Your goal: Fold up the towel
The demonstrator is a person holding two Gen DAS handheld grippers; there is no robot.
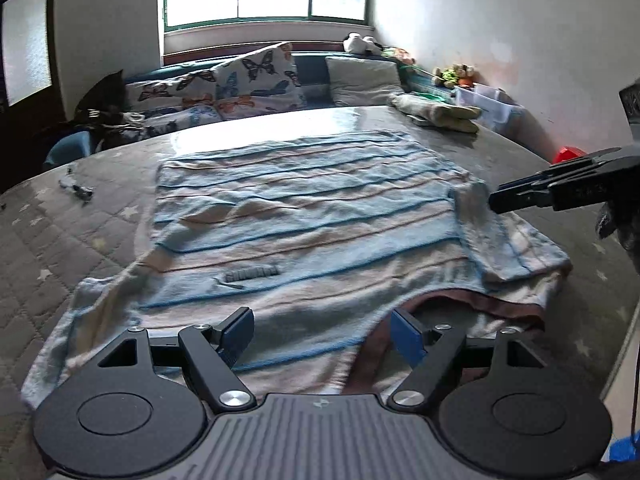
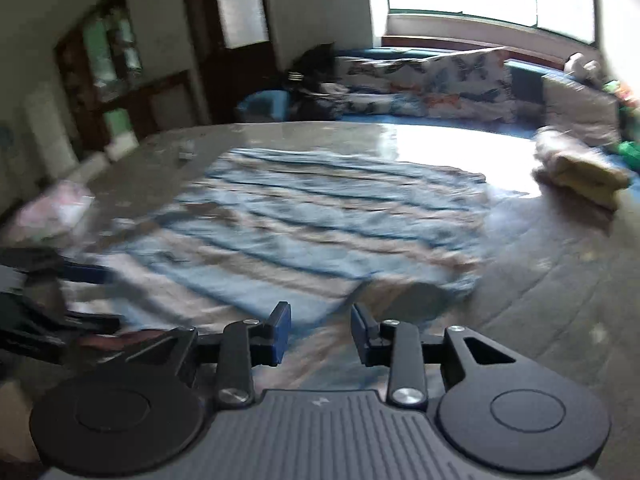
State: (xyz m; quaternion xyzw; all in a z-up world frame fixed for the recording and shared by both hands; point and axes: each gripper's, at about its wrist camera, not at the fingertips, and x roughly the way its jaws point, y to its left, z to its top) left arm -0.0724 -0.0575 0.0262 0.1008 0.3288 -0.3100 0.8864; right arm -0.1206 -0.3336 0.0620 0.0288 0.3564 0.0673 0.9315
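The striped blue and beige towel point(image 1: 304, 216) lies spread on the grey quilted mattress point(image 1: 48, 248) and fills the middle of the left wrist view. Its right side is folded over, and the brown edge curls up in the lower right part of the frame.

The left gripper point(image 1: 322, 334) is wide open just above the near edge of the towel and holds nothing.

The right gripper point(image 2: 321, 332) is also open and empty, low over the near part of the towel; this view is blurred. A folded yellow cloth point(image 2: 580, 172) lies at the right edge.
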